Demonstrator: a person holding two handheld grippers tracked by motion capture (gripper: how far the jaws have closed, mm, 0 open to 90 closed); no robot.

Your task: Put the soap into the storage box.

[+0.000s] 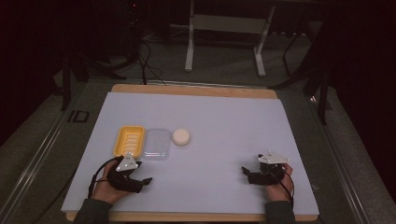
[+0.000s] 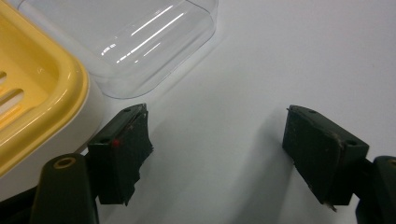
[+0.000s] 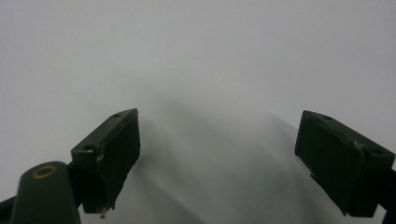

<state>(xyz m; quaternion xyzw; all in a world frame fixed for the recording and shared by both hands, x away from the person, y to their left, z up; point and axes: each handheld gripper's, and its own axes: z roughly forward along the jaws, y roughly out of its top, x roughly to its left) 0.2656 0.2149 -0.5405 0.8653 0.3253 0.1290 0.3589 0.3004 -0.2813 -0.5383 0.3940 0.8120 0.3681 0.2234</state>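
A yellow slotted soap dish (image 1: pixel 129 140) lies on the pale mat, with a clear plastic lid (image 1: pixel 156 144) right beside it and a round white soap bar (image 1: pixel 181 136) just past the lid. My left gripper (image 1: pixel 142 182) rests near the front left, below the dish; its jaws stand apart with bare mat between them. In the left gripper view the left gripper (image 2: pixel 219 154) points at the mat, with the yellow dish (image 2: pixel 32 98) and clear lid (image 2: pixel 140 42) at upper left. My right gripper (image 1: pixel 247 173) sits at front right, and in its own view the right gripper (image 3: pixel 217 158) is open over bare mat.
The pale mat (image 1: pixel 224 126) covers a wooden table (image 1: pixel 187 88). Beyond the far edge stand white metal frame legs (image 1: pixel 189 51) and cables on a dark floor. A hand holds each gripper at the table's near edge.
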